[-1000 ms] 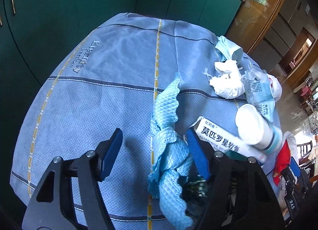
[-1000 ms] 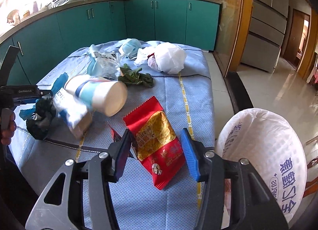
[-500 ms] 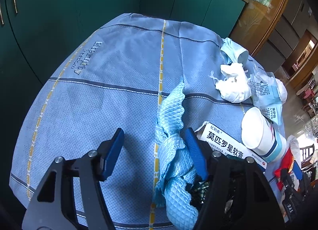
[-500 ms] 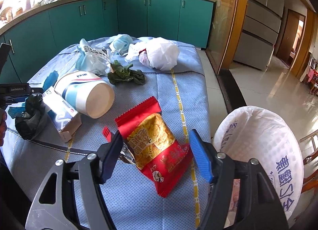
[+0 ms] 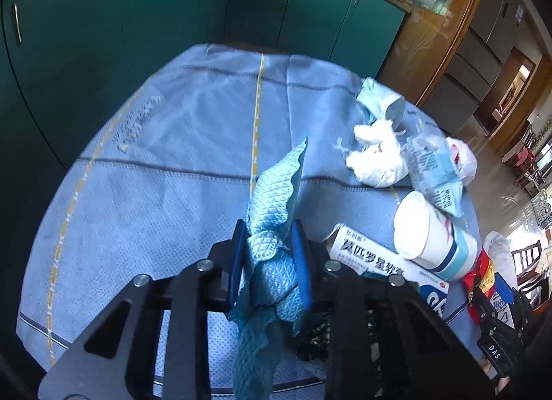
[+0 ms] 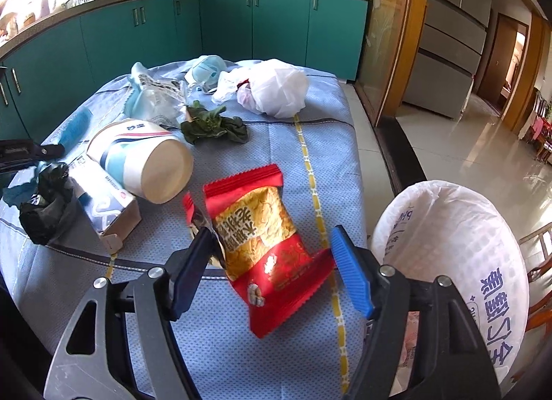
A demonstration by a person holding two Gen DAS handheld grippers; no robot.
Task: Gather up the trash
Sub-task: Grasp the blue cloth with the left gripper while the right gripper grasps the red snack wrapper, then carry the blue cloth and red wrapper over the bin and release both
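Left hand-held gripper (image 5: 269, 255), jaws just closed, clamps a crumpled light-blue quilted cloth (image 5: 272, 227) near the surface (image 5: 155, 193) front edge. Right hand-held gripper (image 6: 272, 269) stands wide around a red-gold snack packet (image 6: 262, 231).

We see a table under a blue woven cloth with yellow stripes (image 6: 241, 348), bearing a red-and-gold snack bag (image 6: 262, 244), tipped white paper cup (image 6: 145, 158), white medicine box (image 6: 103, 203), wilted greens (image 6: 214, 125) and knotted white plastic bag (image 6: 279, 89).
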